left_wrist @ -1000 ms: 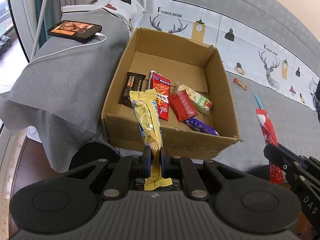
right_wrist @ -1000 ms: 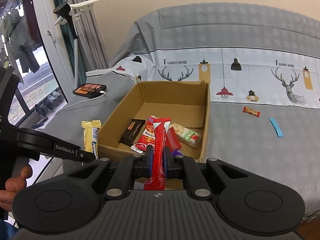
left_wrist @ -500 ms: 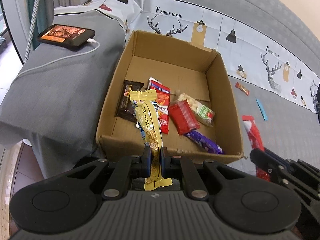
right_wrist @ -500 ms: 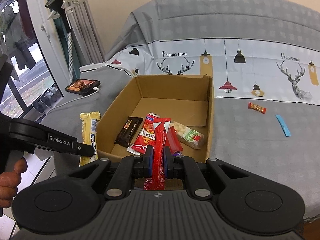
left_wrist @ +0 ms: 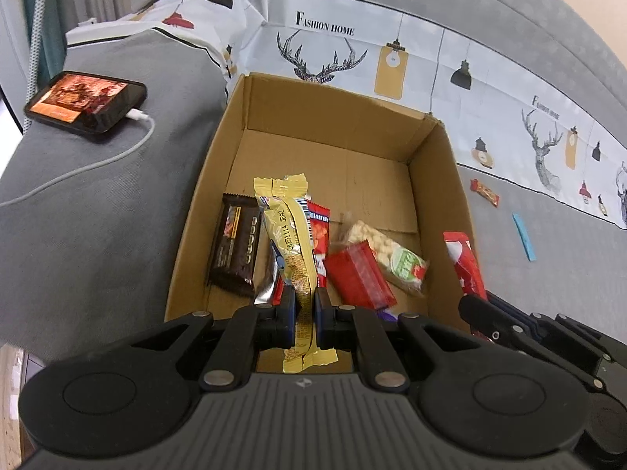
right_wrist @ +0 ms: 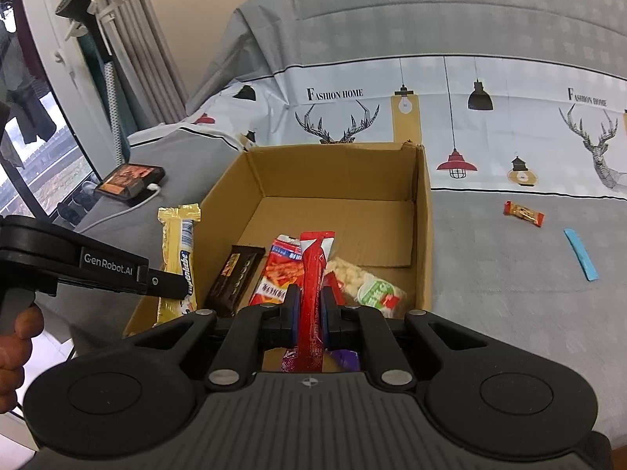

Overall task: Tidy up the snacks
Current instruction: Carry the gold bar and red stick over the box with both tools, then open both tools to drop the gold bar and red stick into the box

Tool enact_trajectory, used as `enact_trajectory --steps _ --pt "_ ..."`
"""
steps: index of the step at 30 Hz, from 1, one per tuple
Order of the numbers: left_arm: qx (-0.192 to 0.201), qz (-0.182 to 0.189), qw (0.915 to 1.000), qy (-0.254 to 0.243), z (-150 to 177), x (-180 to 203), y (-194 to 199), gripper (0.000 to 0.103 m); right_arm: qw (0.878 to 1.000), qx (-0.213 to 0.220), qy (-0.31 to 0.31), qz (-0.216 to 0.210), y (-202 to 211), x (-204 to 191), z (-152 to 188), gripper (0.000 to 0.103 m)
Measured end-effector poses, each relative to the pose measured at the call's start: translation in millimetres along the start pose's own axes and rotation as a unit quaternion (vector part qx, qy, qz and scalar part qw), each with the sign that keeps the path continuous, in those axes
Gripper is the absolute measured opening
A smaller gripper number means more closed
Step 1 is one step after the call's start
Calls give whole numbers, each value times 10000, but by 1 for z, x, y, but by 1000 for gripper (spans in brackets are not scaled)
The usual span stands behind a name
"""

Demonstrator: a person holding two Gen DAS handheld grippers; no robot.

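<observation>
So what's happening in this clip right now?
A person is sorting snacks into a cardboard box on a covered sofa. The left gripper is shut on a yellow wrapped bar, the right gripper on a long red stick pack, both at the box's near edge. Several snacks already lie inside; an orange candy and a blue strip remain outside.

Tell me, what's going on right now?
Left gripper shut on yellow wafer pack. Right gripper shut on red stick pack. Cardboard box ahead, unobstructed.
</observation>
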State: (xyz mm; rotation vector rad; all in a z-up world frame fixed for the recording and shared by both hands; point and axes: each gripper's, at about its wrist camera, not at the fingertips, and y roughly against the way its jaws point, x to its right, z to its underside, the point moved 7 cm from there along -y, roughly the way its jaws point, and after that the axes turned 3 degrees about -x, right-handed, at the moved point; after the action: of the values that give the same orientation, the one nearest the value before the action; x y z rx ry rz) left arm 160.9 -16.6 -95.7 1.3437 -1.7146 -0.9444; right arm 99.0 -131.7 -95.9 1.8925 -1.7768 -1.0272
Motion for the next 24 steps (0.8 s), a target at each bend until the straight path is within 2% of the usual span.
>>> enact_trajectory --steps 16,17,18,19,20,21,22,24 --pt "-441 -153 9988 -117 -24 -11 -71 11 9994 -284 -125 162 -84 15 -23 12" --pt "-463 -153 9987 -140 -26 -11 -75 16 9993 -303 -170 166 -87 15 -24 13" --pt "-482 -163 9986 -168 -27 -11 -78 41 9989 -329 -271 191 -90 17 -26 14" --pt "-502 -215 9984 -178 -28 -12 -80 62 9983 -375 -405 197 -92 18 -28 26" --pt "-485 -282 9983 -174 -29 -13 -80 95 9975 -399 -538 205 -92 21 -29 48" --pt "-377 -525 9978 -129 -30 -18 -78 103 9967 -378 -687 220 -91 23 -30 55" --pt "-214 -617 9978 -122 -30 -21 -74 103 9959 -335 -796 257 -89 25 -31 64" --pt "-202 -596 9979 -177 -25 -24 -70 103 9963 -364 -740 252 -82 25 -28 69"
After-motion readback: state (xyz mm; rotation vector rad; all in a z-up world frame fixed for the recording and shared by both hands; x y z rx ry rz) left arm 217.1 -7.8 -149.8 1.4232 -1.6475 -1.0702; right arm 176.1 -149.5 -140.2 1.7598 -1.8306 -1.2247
